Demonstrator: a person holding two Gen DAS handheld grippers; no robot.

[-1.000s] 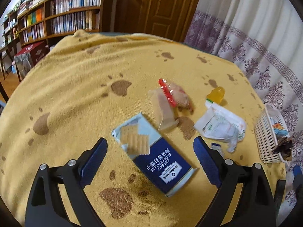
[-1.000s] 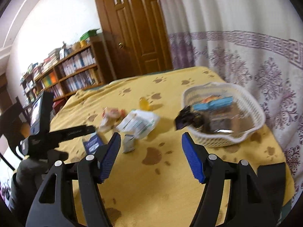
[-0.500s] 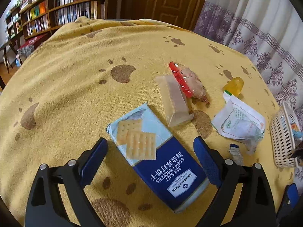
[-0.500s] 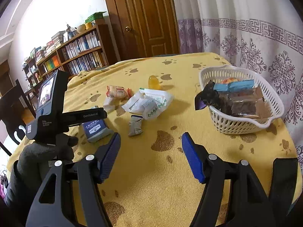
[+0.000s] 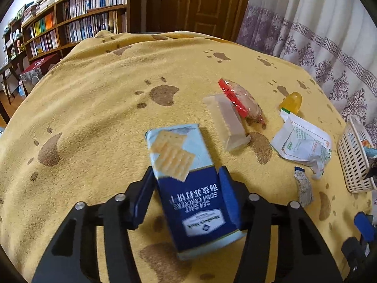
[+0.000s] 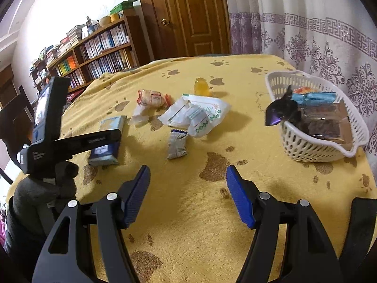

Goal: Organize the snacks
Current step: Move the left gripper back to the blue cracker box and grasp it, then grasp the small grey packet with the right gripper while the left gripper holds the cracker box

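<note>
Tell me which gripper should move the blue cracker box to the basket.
Left. The left gripper is closing around the blue soda cracker box; the right gripper hangs open over bare yellow cloth, nearer the white basket.

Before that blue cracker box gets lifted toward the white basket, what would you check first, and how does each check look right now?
1. Blue soda cracker box sits between the left claw pads: ok.
2. Grip firm: cannot tell; the jaws are closing.
3. Box clear of neighbouring clear plastic sleeve: ok.
4. Room in the white plastic basket: cannot tell; it already holds several packets.
5. Right claw open, empty and apart from the basket: ok.
</note>
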